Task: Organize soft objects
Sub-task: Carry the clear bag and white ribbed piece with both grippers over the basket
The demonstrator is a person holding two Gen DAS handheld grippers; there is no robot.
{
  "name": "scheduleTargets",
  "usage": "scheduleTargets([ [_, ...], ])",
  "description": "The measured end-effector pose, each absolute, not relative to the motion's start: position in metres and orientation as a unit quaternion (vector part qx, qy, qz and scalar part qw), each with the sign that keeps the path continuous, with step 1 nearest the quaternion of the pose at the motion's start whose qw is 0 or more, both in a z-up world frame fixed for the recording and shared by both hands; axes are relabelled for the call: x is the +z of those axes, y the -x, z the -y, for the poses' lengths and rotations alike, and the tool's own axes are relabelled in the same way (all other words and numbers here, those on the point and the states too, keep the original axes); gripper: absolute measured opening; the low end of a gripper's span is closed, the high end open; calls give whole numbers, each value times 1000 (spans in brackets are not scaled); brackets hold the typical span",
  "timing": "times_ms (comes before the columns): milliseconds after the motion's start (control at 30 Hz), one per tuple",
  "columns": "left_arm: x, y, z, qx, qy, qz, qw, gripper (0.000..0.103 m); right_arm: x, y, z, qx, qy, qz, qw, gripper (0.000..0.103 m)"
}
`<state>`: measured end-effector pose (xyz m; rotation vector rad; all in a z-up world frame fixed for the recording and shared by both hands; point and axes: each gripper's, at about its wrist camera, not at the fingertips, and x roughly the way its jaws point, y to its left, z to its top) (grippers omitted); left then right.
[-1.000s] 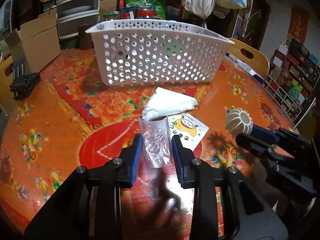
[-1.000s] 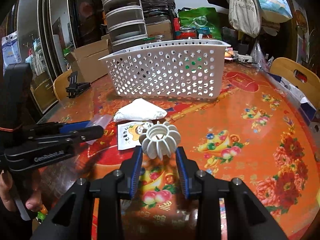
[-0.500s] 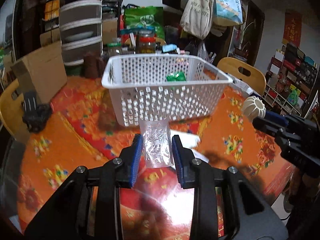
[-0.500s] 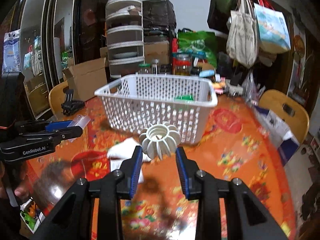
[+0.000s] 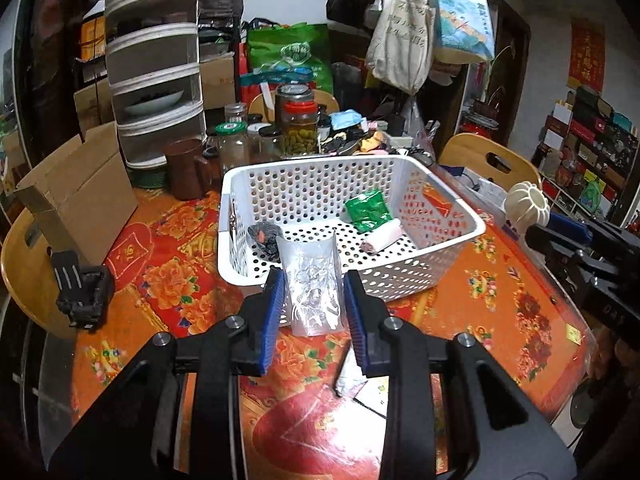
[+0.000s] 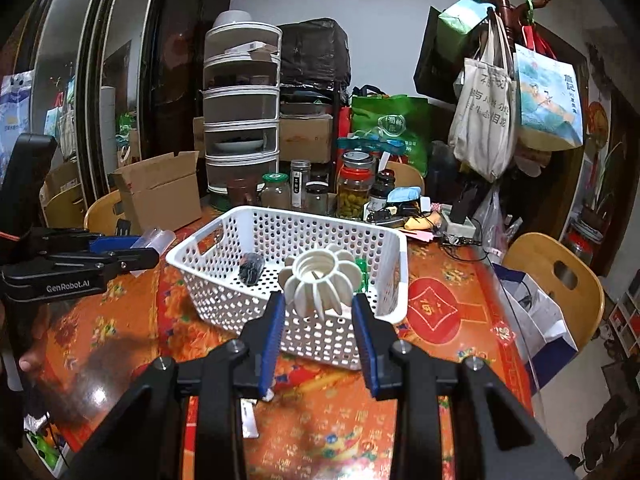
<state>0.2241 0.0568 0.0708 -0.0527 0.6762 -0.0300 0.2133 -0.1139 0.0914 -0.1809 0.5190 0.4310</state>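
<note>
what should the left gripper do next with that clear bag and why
Probably ease forward over the white basket, then release. The left gripper grips the clear plastic bag just short of the basket's near wall, not yet above its floor.

The left wrist view looks forward and down from above the tabletop's near edge [image 5: 520, 320], close over the white perforated basket [image 5: 460, 216]. The right wrist view faces the same basket [image 6: 192, 248] from its right, equally near. Both share the basket and jar clutter [image 5: 300, 120] behind.
</note>
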Motion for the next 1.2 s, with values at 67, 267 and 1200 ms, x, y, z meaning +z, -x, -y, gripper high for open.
scheduleTargets([
  [67, 65, -233, -57, -11, 22, -338, 941, 28, 87, -222, 112, 213, 86, -261, 938, 33],
  [267, 55, -256, -57, -8, 18, -344, 939, 28, 76, -247, 103, 215, 80, -273, 934, 33],
  [1200, 6, -355, -72, 18, 35, -378, 925, 28, 30, -333, 85, 207, 79, -312, 924, 33],
])
